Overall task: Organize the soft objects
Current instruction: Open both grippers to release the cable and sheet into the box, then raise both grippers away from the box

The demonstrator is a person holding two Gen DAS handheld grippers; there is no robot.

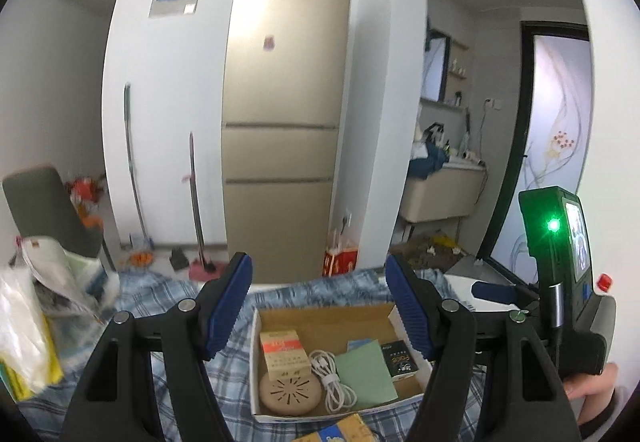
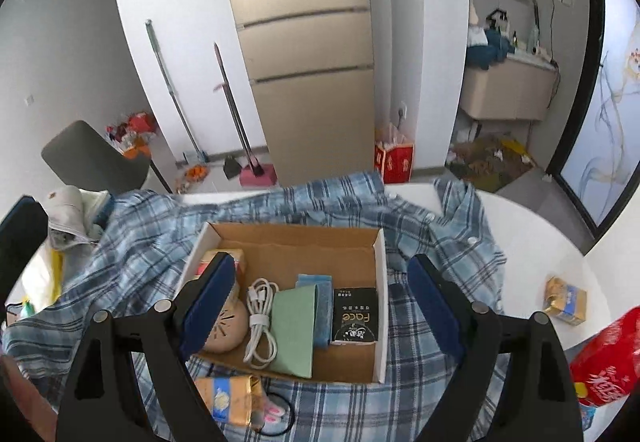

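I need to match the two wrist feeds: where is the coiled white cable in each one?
Left wrist: the white cable lies in the cardboard box, low centre, between the round beige disc and the green card.
Right wrist: the white cable is left of centre in the box, beside the green card.
Shared landmark: the gold fridge behind.

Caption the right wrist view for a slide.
Open right tool above a cardboard box of small items on a blue plaid shirt.
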